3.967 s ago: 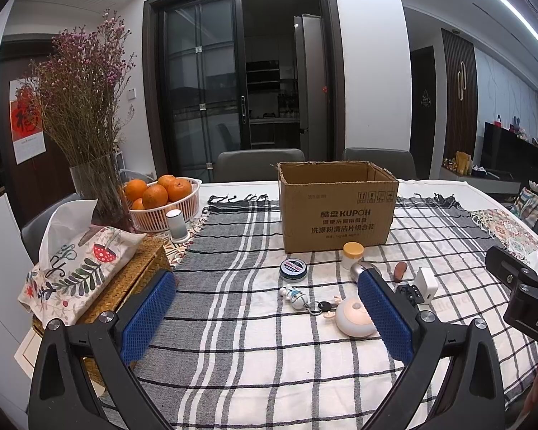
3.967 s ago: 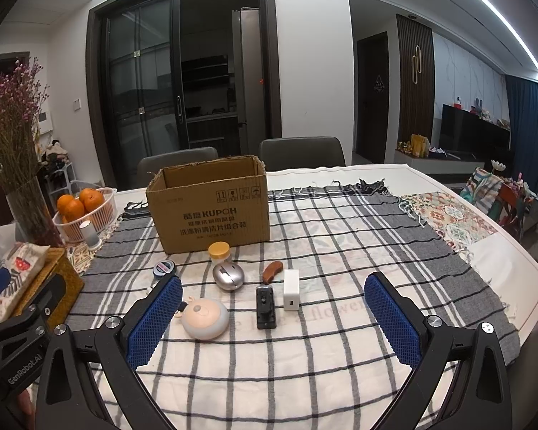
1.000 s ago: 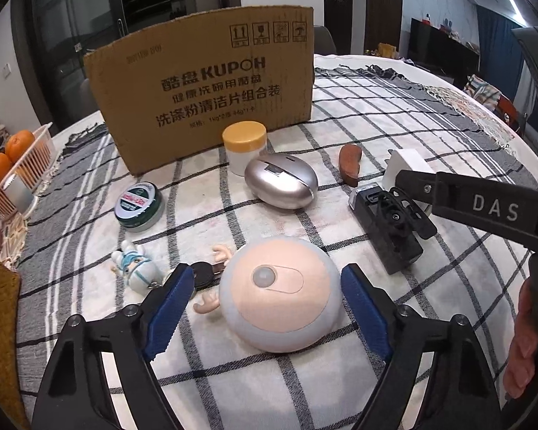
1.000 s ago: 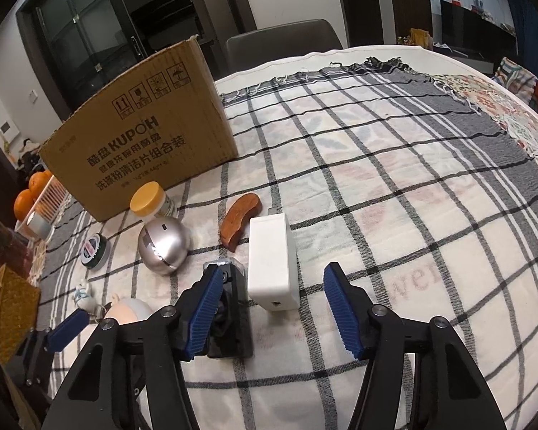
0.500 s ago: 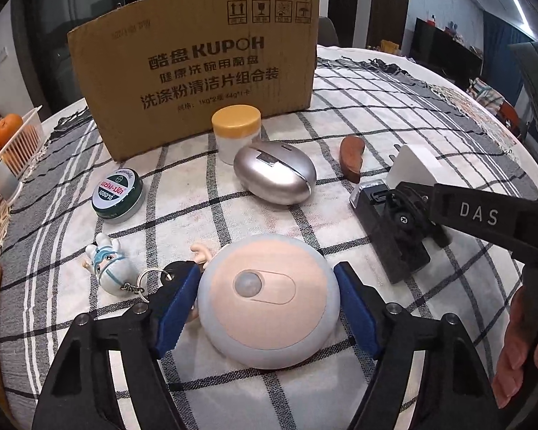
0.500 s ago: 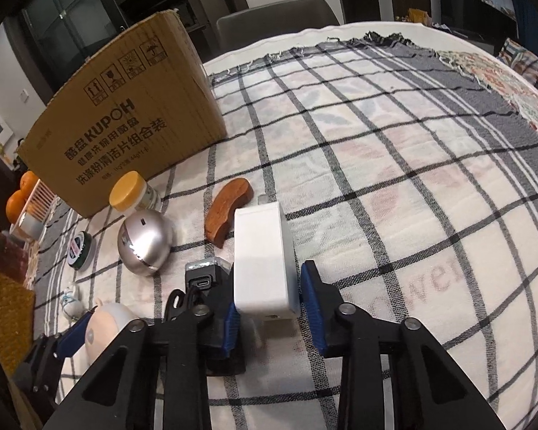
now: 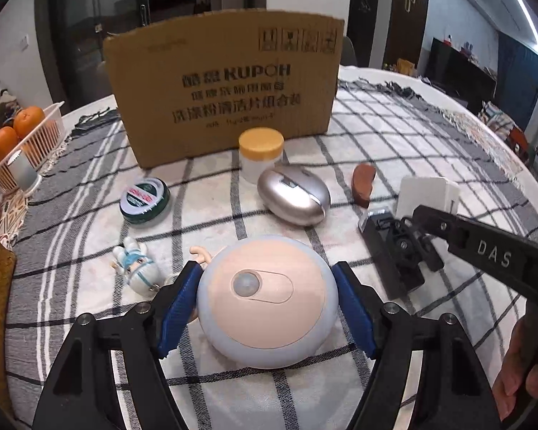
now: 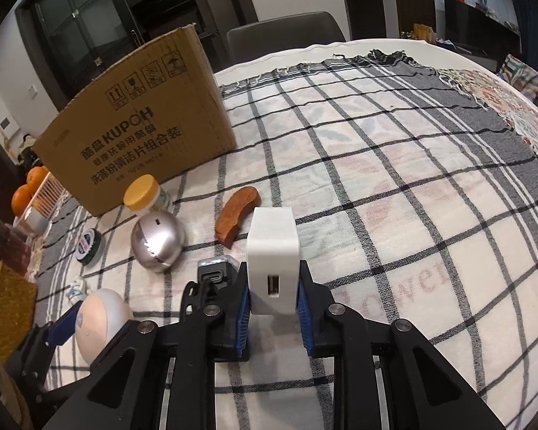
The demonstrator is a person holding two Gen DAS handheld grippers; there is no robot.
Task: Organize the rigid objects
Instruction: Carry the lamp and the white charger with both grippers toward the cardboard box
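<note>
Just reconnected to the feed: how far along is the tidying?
Nothing looks packed yet; the cardboard box shows only its outside. In hand: right tongs shut on the white charger; left tongs have been closing around the round night light. Left on the cloth: silver mouse, yellow-lidded jar, green tin, wooden piece, figurine keychain, black device.

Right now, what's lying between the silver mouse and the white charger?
A small brown curved wooden piece lies on the cloth between the mouse and the charger, clear in both wrist views. Closer in, a black device sits beside the charger.
</note>
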